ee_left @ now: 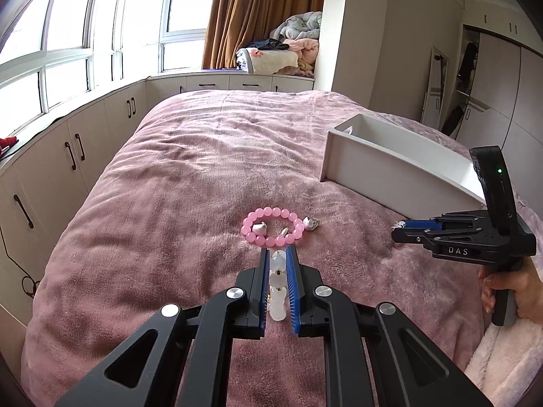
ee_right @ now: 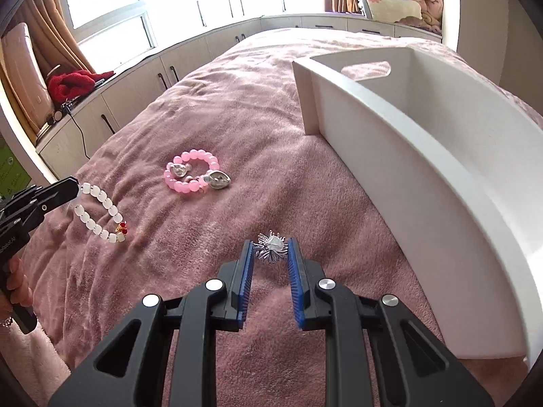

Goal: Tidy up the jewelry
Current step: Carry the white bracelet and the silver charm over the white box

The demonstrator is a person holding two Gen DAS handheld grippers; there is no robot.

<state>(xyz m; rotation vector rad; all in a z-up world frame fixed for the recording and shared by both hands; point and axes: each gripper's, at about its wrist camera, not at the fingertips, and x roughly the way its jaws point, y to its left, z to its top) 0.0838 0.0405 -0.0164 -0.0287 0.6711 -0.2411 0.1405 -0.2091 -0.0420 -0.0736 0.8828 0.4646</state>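
My left gripper (ee_left: 279, 254) is shut on a white bead bracelet (ee_left: 277, 288), which hangs from it in the right wrist view (ee_right: 101, 213). My right gripper (ee_right: 271, 246) is shut on a silver brooch (ee_right: 271, 247) just above the pink bedspread; it also shows in the left wrist view (ee_left: 404, 229). A pink bead bracelet (ee_left: 271, 225) lies on the bed ahead of the left gripper, with small silver heart-shaped pieces (ee_right: 219, 179) in and beside it. A white open box (ee_right: 407, 142) stands to the right of the right gripper.
The pink bedspread (ee_left: 210, 169) covers the whole bed. White cabinets (ee_left: 68, 149) line the windows on the left. Folded blankets (ee_left: 288, 51) are piled on the far window seat. A red cloth (ee_right: 74, 83) lies on the cabinet top.
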